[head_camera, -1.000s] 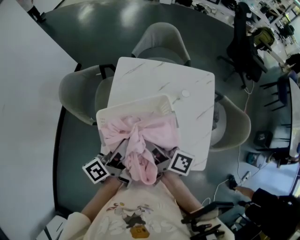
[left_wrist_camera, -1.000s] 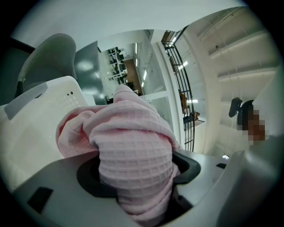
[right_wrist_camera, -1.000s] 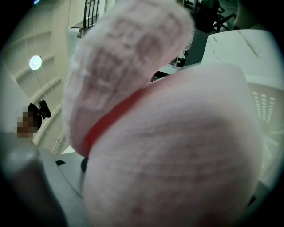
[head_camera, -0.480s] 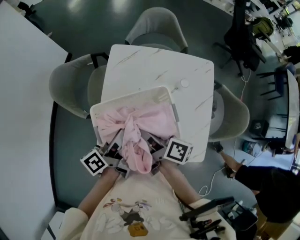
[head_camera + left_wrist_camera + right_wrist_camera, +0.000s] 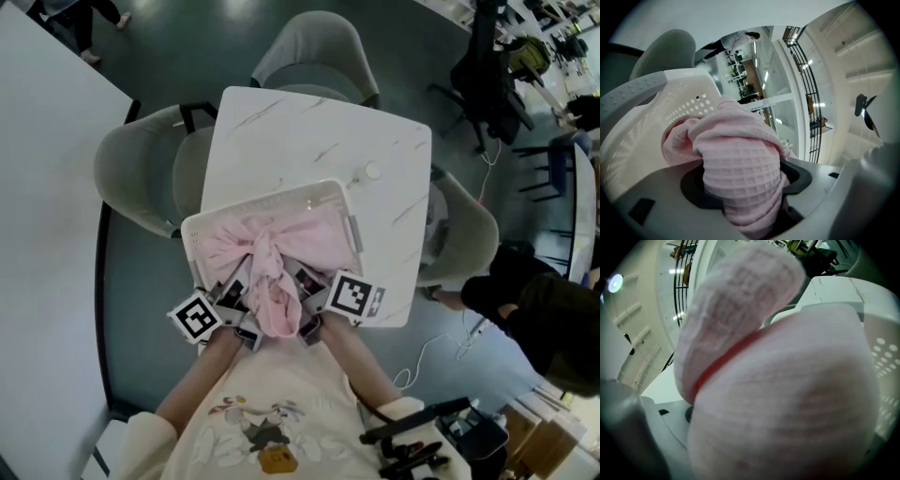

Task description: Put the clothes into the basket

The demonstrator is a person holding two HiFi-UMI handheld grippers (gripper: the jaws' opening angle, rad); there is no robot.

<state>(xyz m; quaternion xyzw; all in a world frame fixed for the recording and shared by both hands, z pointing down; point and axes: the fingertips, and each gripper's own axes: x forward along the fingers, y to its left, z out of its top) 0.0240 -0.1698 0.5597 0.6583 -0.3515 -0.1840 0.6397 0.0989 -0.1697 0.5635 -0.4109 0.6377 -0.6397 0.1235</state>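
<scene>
Chair [image 5: 131,178] out left of the left gripper [image 5: 234,307], tucked against the table [image 5: 309,131]. The left gripper is clenched on the cloth [image 5: 272,267]. In its own view, pink waffle fabric [image 5: 740,159] is wedged between the jaws and bulges up over them. The basket [image 5: 190,234] wall [image 5: 642,122] is just ahead and left of that gripper.

The cloth is mostly in the basket. One bunched tail hangs over the near rim, between the two grippers.

Right gripper [image 5: 307,298] is also gripping the cloth. Fabric [image 5: 787,394] is bunched right against its camera and blocks nearly everything ahead. Only a basket edge [image 5: 881,357] shows past it on the right.

Beyond the basket: bare tabletop, a small round thing [image 5: 372,172], and a second chair [image 5: 314,52]. Right of the right gripper: a third chair [image 5: 469,234], then a person [image 5: 534,314] bent over the floor and a cable [image 5: 431,352].
</scene>
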